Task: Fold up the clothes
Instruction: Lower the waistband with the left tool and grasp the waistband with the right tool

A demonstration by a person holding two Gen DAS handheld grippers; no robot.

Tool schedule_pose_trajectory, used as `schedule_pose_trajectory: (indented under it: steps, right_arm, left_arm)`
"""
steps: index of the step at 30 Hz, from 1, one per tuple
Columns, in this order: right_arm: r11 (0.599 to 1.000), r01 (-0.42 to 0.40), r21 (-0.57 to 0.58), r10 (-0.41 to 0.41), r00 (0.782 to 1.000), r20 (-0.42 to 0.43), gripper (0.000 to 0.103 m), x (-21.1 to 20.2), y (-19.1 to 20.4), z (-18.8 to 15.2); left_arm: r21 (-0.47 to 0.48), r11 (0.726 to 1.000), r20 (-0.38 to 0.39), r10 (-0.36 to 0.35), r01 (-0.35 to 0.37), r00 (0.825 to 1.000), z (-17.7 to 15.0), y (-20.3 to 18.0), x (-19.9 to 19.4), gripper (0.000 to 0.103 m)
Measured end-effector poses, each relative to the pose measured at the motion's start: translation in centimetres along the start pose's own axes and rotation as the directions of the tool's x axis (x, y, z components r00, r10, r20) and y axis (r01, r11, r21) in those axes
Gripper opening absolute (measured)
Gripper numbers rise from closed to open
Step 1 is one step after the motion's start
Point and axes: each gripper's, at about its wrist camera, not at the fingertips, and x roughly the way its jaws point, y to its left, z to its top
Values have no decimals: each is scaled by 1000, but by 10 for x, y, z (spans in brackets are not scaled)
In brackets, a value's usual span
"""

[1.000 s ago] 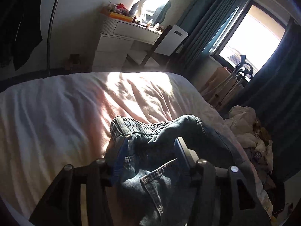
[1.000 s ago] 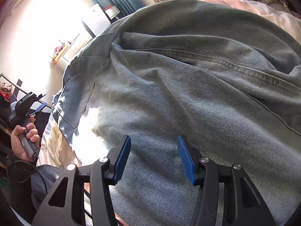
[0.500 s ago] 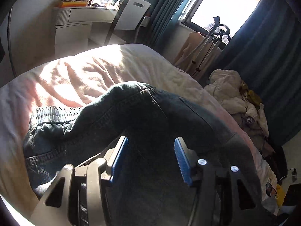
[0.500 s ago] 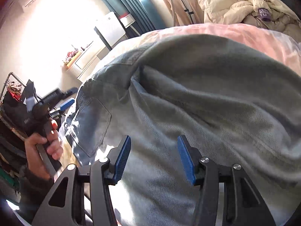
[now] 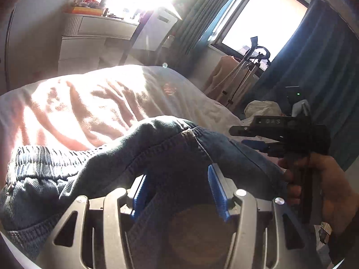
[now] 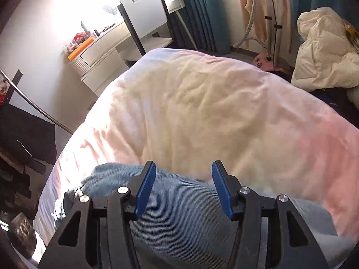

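Note:
Dark blue jeans (image 5: 139, 157) lie bunched on the pink bed cover (image 5: 89, 103), their elastic waistband (image 5: 44, 157) at the left. My left gripper (image 5: 179, 190) hangs just over the denim, its blue pads apart and nothing pinched between them. In the same view my right gripper (image 5: 240, 136) shows at the right, held side-on by a hand (image 5: 325, 179) above the far end of the jeans. The right wrist view has the right gripper (image 6: 182, 179) open over the edge of the jeans (image 6: 179, 213), which look pale in the sun, with bare bed cover (image 6: 202, 112) beyond.
A white dresser (image 5: 94, 35) and white chair (image 6: 143, 11) stand past the bed's far end. A garment steamer stand (image 6: 269, 22) and a heap of cream bedding (image 6: 325, 56) sit on the floor at the right by blue curtains (image 5: 314, 67). Dark clothes (image 6: 22, 134) hang at the left.
The right gripper swept fast across the jeans to their edge; bed cover now fills its view, and it appears in the left wrist view. The left gripper shifted over the jeans and rolled.

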Motion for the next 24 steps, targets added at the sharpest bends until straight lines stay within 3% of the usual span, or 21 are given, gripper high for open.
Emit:
schedule_pose_trajectory:
  steps: [4, 7, 17, 21, 24]
  right_arm:
    - [999, -28, -31, 24, 992, -121, 51, 42, 10, -16]
    - [992, -52, -116, 33, 987, -160, 47, 42, 25, -42]
    - [957, -104, -271, 65, 987, -148, 37, -15, 51, -118]
    - [954, -131, -271, 93, 985, -148, 34, -25, 53, -151]
    - [955, -147, -259, 113, 983, -142, 34, -29, 50, -170]
  left_arm:
    - [36, 998, 50, -44, 43, 998, 6, 3, -5, 53]
    - [-34, 997, 75, -68, 71, 995, 8, 14, -11, 53]
    - [-137, 981, 74, -128, 137, 989, 14, 28, -26, 53]
    - [-123, 984, 55, -125, 131, 991, 10, 21, -28, 53]
    - [-69, 996, -1, -59, 58, 998, 4, 13, -19, 53]
